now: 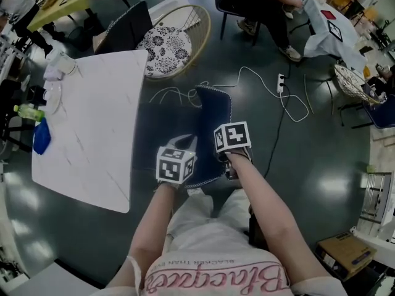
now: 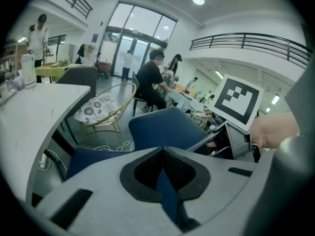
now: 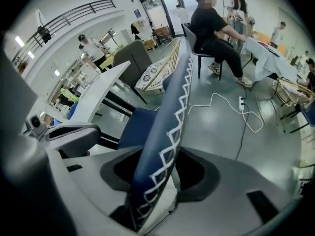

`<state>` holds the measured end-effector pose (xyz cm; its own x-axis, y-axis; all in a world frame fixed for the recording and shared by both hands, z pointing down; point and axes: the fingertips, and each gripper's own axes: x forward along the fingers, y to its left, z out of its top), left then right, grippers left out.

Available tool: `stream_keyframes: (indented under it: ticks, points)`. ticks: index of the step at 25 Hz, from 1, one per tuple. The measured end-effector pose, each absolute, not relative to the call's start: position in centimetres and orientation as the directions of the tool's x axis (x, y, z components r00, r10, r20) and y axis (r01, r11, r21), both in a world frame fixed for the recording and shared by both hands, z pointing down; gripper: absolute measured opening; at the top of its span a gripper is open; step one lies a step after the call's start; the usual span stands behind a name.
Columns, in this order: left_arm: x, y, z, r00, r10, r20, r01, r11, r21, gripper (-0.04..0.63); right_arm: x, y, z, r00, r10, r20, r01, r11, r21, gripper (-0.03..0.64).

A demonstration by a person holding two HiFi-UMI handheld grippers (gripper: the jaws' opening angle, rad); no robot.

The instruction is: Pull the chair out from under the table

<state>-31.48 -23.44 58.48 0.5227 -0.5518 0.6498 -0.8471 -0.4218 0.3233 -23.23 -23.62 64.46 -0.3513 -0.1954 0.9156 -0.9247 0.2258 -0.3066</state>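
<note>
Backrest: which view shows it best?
Right gripper view: the backrest fills the middle, its stitched edge between the right tool's jaws. Head view shows it from above, small and dark. Left gripper view shows its broad face and a blue sliver between the left tool's jaws.

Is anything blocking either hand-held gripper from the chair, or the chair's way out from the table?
Nothing visible does. The backrest edge of the blue padded chair stands between the jaws of the left hand-held gripper and the right hand-held gripper. The chair stands beside the white marble-look table; only the person is on its near side.
</note>
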Motion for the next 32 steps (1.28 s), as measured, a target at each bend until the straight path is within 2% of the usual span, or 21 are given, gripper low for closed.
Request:
stream_keyframes:
  ticks: [8, 18, 32]
  points:
    - [-31.6, -22.4, 58.7, 0.500, -0.575, 0.648, -0.866, -0.348, 0.360, 0.005, -22.8, -23.5, 64.4, -0.332, -0.206, 0.920, -0.931, 0.225, -0.286, 0.126]
    - [-29.5, -21.9, 58.9, 0.438, -0.590, 0.678, -0.899, -0.302, 0.317, 0.005, -20.3, -23.3, 64.3, -0.343, -0.189, 0.920, -0.921, 0.262, -0.290, 0.123]
    - [-20.4, -21.3, 59.3, 0.443, -0.579, 0.684, -0.896, -0.319, 0.310, 0.005, -10.5, -21.8, 64.3, -0.335, -0.196, 0.922, -0.931, 0.217, -0.293, 0.117]
